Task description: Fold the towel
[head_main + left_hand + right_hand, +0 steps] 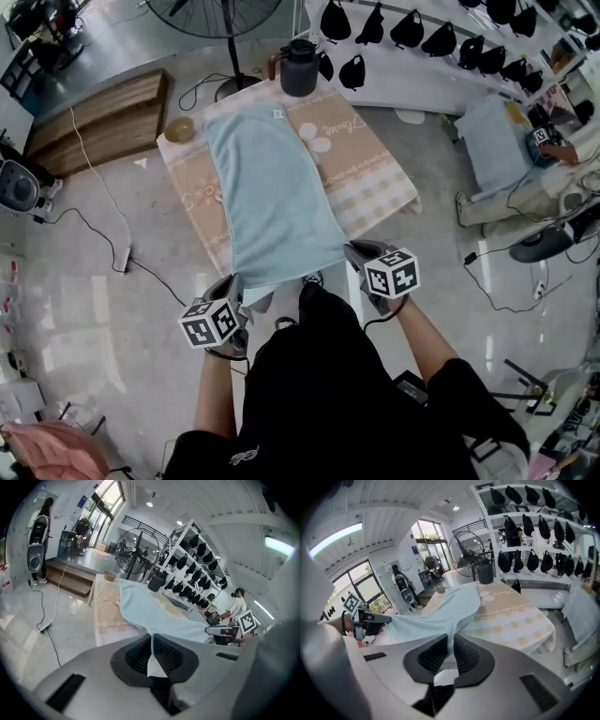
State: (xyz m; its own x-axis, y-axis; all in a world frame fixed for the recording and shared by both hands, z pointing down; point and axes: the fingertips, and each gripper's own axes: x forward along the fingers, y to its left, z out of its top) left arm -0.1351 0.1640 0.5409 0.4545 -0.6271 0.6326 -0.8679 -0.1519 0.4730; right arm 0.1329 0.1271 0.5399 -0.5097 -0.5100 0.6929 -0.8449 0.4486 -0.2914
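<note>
A pale blue towel (272, 197) lies lengthwise down a table with a beige patterned cloth (370, 183); its near end is lifted off the table edge. My left gripper (236, 284) is shut on the towel's near left corner (151, 654), and my right gripper (354, 255) is shut on the near right corner (451, 644). The near edge of the towel (417, 620) stretches taut between the two grippers. The towel's far end (246, 120) still rests flat near the table's far side.
A black kettle (299, 67) stands at the table's far edge, a small bowl (179, 128) at its far left corner. White discs (313, 138) lie beside the towel. A floor fan (225, 19) stands beyond. Shelves with black bags (441, 42) line the right. A seated person (236, 605) is at the far right.
</note>
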